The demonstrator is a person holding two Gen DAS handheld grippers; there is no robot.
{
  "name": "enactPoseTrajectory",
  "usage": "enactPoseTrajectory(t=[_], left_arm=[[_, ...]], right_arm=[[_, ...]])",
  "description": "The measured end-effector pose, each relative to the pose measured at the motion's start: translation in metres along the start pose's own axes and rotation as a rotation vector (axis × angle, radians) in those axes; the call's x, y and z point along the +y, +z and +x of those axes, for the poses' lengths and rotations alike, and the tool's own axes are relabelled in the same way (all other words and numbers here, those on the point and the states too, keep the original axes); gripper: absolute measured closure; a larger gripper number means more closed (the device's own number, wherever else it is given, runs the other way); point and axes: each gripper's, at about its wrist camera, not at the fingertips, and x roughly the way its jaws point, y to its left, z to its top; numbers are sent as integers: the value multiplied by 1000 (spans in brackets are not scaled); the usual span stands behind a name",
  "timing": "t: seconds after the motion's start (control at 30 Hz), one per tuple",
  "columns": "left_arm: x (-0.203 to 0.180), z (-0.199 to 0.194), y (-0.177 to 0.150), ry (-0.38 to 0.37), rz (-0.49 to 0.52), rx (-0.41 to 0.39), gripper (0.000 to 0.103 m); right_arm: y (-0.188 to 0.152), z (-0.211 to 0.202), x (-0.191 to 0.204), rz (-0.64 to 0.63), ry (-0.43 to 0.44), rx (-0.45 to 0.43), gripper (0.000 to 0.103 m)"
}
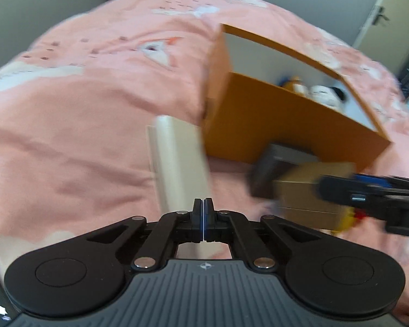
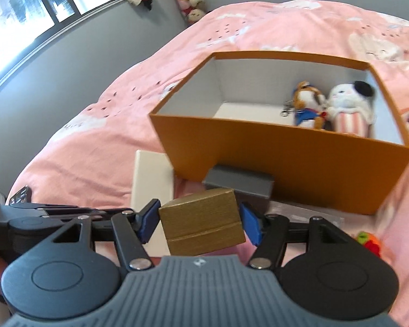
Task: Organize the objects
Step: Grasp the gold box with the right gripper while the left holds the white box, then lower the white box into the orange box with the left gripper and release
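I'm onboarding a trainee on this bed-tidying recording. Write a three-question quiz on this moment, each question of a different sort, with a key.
1. True or false: the left gripper is shut with nothing between its fingers.
2. Multiple choice: what is the right gripper holding? A) the gold box B) the grey box C) the white box
3. Fill in: the orange box on the pink bedspread already holds two ____ toys.

Key: 1 true. 2 A, its blue pads sit against the box's two sides. 3 plush.
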Motion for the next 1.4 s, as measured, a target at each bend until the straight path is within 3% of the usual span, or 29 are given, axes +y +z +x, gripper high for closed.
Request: enactPoseTrajectory(t=[0.03, 0.13, 0.17, 0.37, 0.53, 0.6, 0.63, 0.73, 0.87, 1.17, 1.4], left_arm=[[5, 0, 1, 14, -19, -2, 96], [18, 6, 3, 3, -62, 10, 50], [21, 10, 3, 0, -76, 8, 44], [22, 39, 4, 36, -94, 31, 41], [27, 57, 9, 12, -128, 40, 41], [27, 62, 9, -4, -134, 39, 47], [29, 64, 9, -25, -146, 40, 56], [33, 63, 8, -52, -186, 38, 60], [30, 43, 5, -54, -189, 13, 71], [18, -15, 11, -56, -145, -57, 71], [-13, -63, 35, -127, -49, -143, 71]], right_arm=[[0, -1, -3, 8, -6, -4, 38], [1, -9, -16, 36, -20, -6, 38], [1, -9, -19, 48, -22, -2, 38], [3, -7, -30, 69, -13, 6, 38], [3, -4, -33, 78, 10, 28, 38], [3, -1, -33, 83, 21, 39, 39], [3, 0, -33, 84, 26, 43, 39], [2, 3, -33, 87, 37, 55, 39], [3, 2, -33, 82, 37, 53, 40], [14, -19, -38, 96, 90, 8, 40], [37, -47, -40, 107, 169, -54, 40]])
